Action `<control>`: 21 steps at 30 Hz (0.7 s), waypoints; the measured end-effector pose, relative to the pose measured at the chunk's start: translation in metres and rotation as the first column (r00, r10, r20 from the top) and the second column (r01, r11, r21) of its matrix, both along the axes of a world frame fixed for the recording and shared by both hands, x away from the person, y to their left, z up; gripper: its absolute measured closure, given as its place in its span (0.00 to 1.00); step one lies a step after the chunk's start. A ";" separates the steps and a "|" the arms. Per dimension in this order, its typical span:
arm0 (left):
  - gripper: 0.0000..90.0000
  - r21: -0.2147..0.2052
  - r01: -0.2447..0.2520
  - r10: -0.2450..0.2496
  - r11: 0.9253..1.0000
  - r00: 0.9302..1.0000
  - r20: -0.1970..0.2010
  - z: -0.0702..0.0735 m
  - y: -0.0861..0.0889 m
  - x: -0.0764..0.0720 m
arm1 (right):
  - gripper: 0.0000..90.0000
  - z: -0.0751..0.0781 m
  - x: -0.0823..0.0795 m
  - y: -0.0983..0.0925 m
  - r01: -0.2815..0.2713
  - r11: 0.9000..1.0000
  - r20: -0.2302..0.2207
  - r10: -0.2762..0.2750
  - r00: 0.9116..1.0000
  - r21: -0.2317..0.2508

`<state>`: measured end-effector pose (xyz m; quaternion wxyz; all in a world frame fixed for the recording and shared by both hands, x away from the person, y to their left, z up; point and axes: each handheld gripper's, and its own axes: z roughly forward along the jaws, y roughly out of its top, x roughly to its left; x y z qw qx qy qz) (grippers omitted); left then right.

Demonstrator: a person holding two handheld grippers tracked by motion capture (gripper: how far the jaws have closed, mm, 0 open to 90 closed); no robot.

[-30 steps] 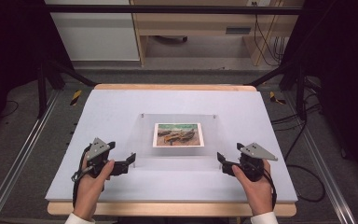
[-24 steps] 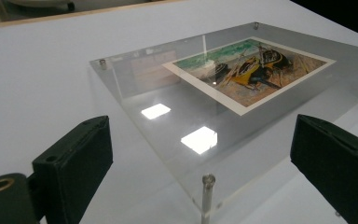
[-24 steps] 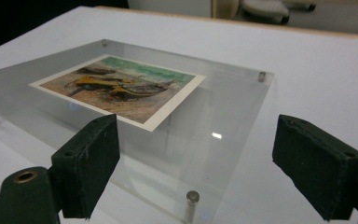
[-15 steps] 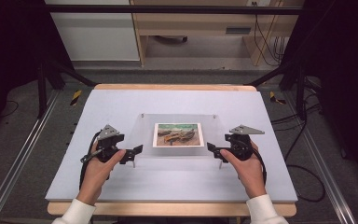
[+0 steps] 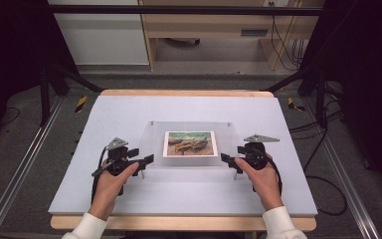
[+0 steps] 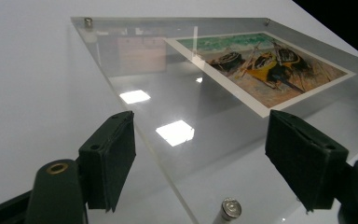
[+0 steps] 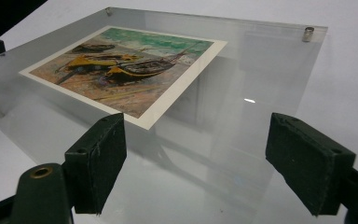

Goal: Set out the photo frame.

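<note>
The clear acrylic picture frame (image 5: 189,144) lay at the white counter's (image 5: 129,199) centre. The left hand-held gripper (image 5: 146,160), at its seven o'clock corner, and the right hand-held gripper (image 5: 225,159), at five o'clock, had just been closing, both still released with the frame's corners between their jaws.

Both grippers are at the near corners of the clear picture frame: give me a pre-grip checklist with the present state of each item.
1. Left gripper at near left corner of frame: ok; jaws have just been closing.
2. Right gripper at near right corner: ok; jaws closing too.
3. Pads pressing the frame: not ok, both apart.
4. Picture flat inside the frame: ok.
5. Corner standoff seated: cannot tell.
</note>
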<state>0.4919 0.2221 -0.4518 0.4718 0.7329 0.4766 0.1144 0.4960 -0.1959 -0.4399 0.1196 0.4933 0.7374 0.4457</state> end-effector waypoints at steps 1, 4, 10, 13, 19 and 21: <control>0.26 0.000 0.000 0.000 1.000 1.000 0.000 0.000 0.000 0.000 | 0.22 0.000 0.000 0.000 0.000 1.000 0.000 0.000 1.000 0.000; 0.25 -0.018 -0.005 0.004 1.000 1.000 -0.010 -0.003 0.000 0.001 | 0.20 0.000 0.000 -0.001 0.007 1.000 0.006 -0.007 1.000 -0.010; 0.22 -0.063 -0.003 0.000 0.998 0.999 -0.051 -0.006 0.000 0.004 | 0.15 -0.007 0.002 -0.003 0.009 1.000 -0.037 -0.010 0.999 -0.017; 0.21 -0.079 -0.009 0.004 0.997 0.998 -0.063 -0.008 0.001 0.005 | 0.14 -0.009 0.003 -0.002 0.011 1.000 -0.044 -0.011 0.999 0.001; 0.21 -0.120 -0.001 -0.010 0.993 0.996 -0.093 -0.011 0.004 0.007 | 0.14 -0.012 0.004 -0.004 0.026 0.999 -0.079 -0.023 0.997 0.041; 0.20 -0.136 0.007 -0.021 0.991 0.994 -0.106 -0.012 0.004 0.008 | 0.14 -0.012 0.004 -0.006 0.025 0.999 -0.084 -0.021 0.996 0.047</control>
